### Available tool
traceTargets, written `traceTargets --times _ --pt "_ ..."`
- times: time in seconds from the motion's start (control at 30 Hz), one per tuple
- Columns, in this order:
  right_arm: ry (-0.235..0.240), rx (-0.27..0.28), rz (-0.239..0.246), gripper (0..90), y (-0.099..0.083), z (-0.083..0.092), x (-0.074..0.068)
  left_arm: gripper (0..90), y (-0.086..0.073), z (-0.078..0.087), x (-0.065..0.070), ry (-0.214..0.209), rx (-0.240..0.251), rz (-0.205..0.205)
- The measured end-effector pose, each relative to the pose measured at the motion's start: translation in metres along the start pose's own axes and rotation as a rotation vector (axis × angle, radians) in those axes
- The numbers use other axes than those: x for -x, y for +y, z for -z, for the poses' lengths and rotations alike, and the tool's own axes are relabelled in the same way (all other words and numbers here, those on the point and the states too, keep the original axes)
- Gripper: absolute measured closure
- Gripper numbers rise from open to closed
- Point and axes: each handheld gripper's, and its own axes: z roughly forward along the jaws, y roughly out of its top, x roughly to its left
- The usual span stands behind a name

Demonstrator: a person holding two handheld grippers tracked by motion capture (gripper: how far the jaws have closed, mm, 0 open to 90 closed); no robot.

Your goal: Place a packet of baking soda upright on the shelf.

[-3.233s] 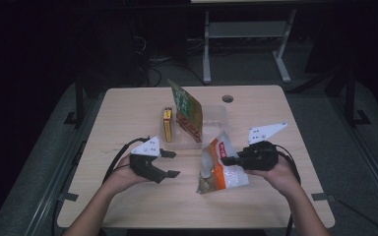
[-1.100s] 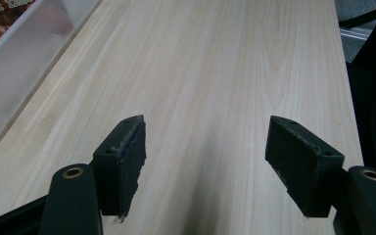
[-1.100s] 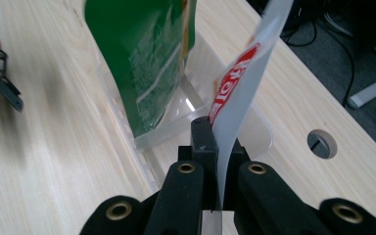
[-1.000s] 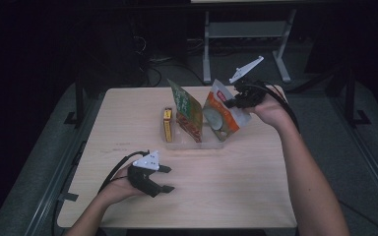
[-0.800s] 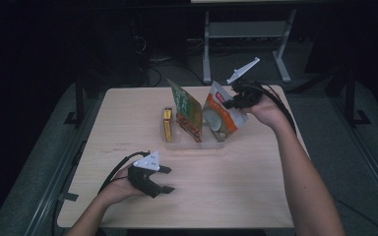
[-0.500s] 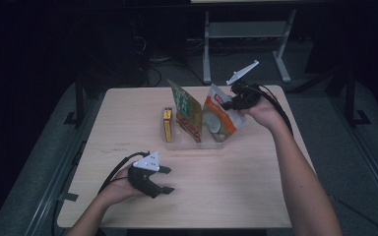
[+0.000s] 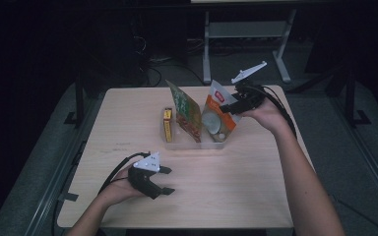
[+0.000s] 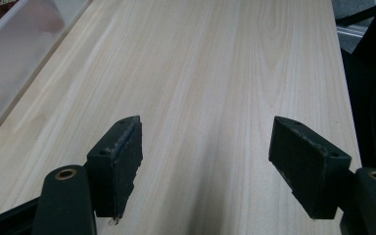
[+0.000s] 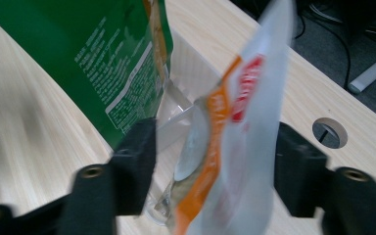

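An orange and white pouch [image 7: 217, 117] stands upright in the right end of a clear bin [image 7: 197, 143], next to a green bag [image 7: 187, 110]. My right gripper [image 7: 231, 105] is at the pouch's top edge. Its jaws have just been opening, and in the right gripper view the pouch [image 9: 235, 127] stands loose between them in my right gripper [image 9: 215, 142], with gaps on both sides. The green bag [image 9: 103, 58] leans at the left there. My left gripper [image 7: 165, 181] rests open on the table near the front left. In its own view my left gripper [image 8: 210, 152] has only bare wood between the jaws.
A small yellow box [image 7: 167, 124] stands against the bin's left end. The wooden table [image 7: 236, 187] has a round cable hole [image 9: 329, 132] behind the pouch. A metal stand [image 7: 246, 34] is on the dark floor beyond the table.
The right hand carried the pouch from the table's front to the bin and lowered it in beside the green bag. The right jaws have come apart. The left hand stayed put.
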Motion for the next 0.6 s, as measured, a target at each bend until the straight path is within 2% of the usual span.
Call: traceTargets --times 0.13,0.2,0.4,0.6 --pt "0.001 0.037 -0.021 27.6 -0.009 0.007 0.002 27.7 0.001 0.001 0.0 0.0 -0.006 -0.003" --pt "-0.001 0.037 -0.025 24.3 -0.013 0.009 0.003 27.4 0.0 0.001 0.0 -0.002 0.004 0.007" --pt "-0.011 0.057 -0.032 18.2 -0.026 0.02 -0.002 26.5 -0.001 0.003 -0.002 -0.001 0.001 0.02" --pt "-0.025 0.093 -0.044 16.8 -0.041 0.036 -0.007 25.6 0.0 0.005 -0.002 0.009 -0.002 0.021"
